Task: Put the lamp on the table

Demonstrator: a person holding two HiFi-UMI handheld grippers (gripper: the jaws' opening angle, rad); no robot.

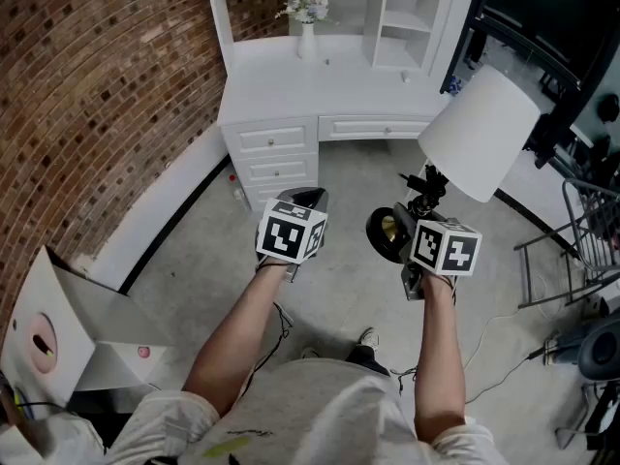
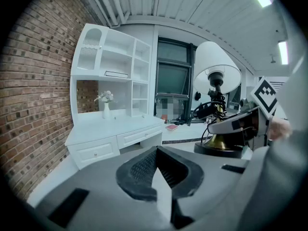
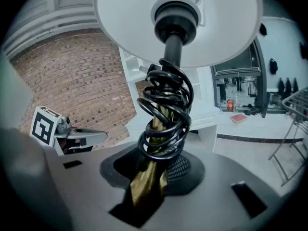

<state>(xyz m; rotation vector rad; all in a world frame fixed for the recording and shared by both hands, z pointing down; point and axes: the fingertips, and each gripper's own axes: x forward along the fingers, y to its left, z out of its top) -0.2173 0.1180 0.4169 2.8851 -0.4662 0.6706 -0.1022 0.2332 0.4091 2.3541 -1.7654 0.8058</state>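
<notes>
The right tool (image 3: 153, 174) gripped the lamp (image 1: 480, 134) by its brass stem (image 3: 148, 186), just below the coiled black cord (image 3: 166, 114). It held the lamp tilted in the air above the floor (image 1: 339, 289), well apart from the white counter (image 1: 281, 90). The left tool (image 2: 156, 167) hung beside it, empty. Its jaws seemed closed together, though the wide-angle view distorted them.

the lamp (image 3: 171, 81) has its shade cut off by the right gripper view's top edge.
</notes>
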